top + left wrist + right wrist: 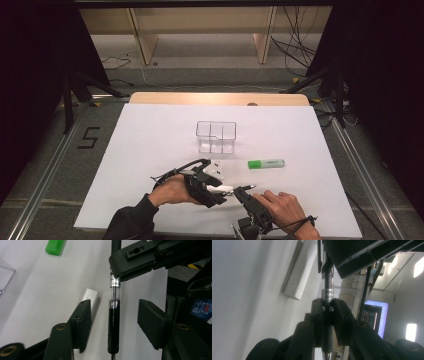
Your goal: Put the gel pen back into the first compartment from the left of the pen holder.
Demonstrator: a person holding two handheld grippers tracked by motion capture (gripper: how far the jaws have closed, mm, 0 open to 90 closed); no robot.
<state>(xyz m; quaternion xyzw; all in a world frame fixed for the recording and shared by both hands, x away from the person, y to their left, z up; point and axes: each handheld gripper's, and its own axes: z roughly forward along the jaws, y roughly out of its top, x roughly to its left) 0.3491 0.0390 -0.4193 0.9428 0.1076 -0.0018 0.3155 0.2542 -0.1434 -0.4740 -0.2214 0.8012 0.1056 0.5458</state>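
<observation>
Both hands rest low over the near edge of the white worktop (150,130), forearms entering from the person's side, the left in a dark sleeve. The left hand (172,192) holds the left tool (220,192) roughly level, pointing toward the right tool (245,191). The right hand (282,205) holds its tool angled back toward the left one, so the two tips nearly meet.

The right tool is clamped on a slim black pen with a clear section and a silver band (327,293); its two black jaws press the barrel on both sides, just below the band. The pen runs from that grip straight into the gap of the left tool.

The left tool's jaws stand partly apart, one on each side of the pen's black barrel (113,322); neither pad touches it.

A white rectangular cap-like piece (91,300) lies on the worktop just beside the left tool's one jaw. Beyond both tools lie a green highlighter with a pale body (266,163) and, farther off, a clear plastic compartment box (216,136).
</observation>
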